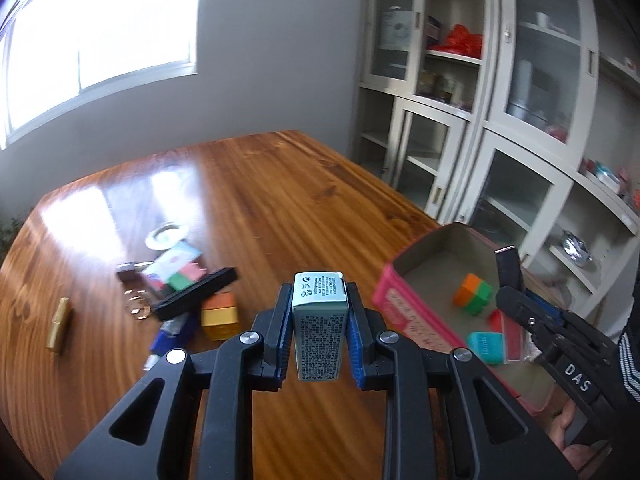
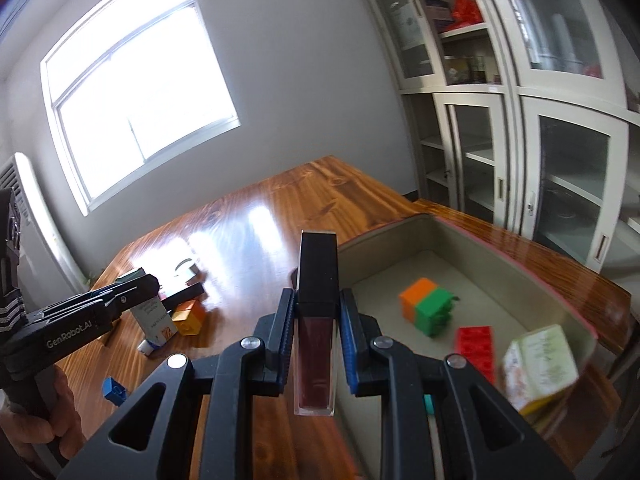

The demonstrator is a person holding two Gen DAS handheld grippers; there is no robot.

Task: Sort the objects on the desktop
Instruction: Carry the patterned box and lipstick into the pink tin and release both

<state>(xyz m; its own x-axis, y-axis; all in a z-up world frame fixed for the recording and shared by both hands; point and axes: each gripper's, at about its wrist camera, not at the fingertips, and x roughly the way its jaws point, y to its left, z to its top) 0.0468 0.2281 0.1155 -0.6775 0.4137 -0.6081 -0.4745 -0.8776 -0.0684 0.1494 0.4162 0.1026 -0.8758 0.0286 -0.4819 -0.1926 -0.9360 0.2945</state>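
My left gripper (image 1: 319,290) is shut on a small grey-green printed box (image 1: 319,328), held upright above the wooden table (image 1: 280,200). My right gripper (image 2: 317,294) is shut on a lip-gloss tube (image 2: 316,344) with a black cap and dark red body, just left of the pink-walled box (image 2: 484,242). That pink box (image 1: 404,316) lies to the right in the left wrist view. It holds an orange-green block (image 2: 428,304), a red brick (image 2: 476,346), a pale carton (image 2: 540,368) and a teal item (image 1: 486,346). Each gripper shows in the other's view: right gripper (image 1: 510,292), left gripper (image 2: 150,280).
A pile remains at the table's left: a black bar (image 1: 196,294), an orange-yellow block (image 1: 220,316), a gold tube (image 1: 60,326), a metal disc (image 1: 166,236), a packet (image 1: 172,266) and a blue brick (image 2: 114,390). Glass-door cabinets (image 1: 500,120) stand behind the table.
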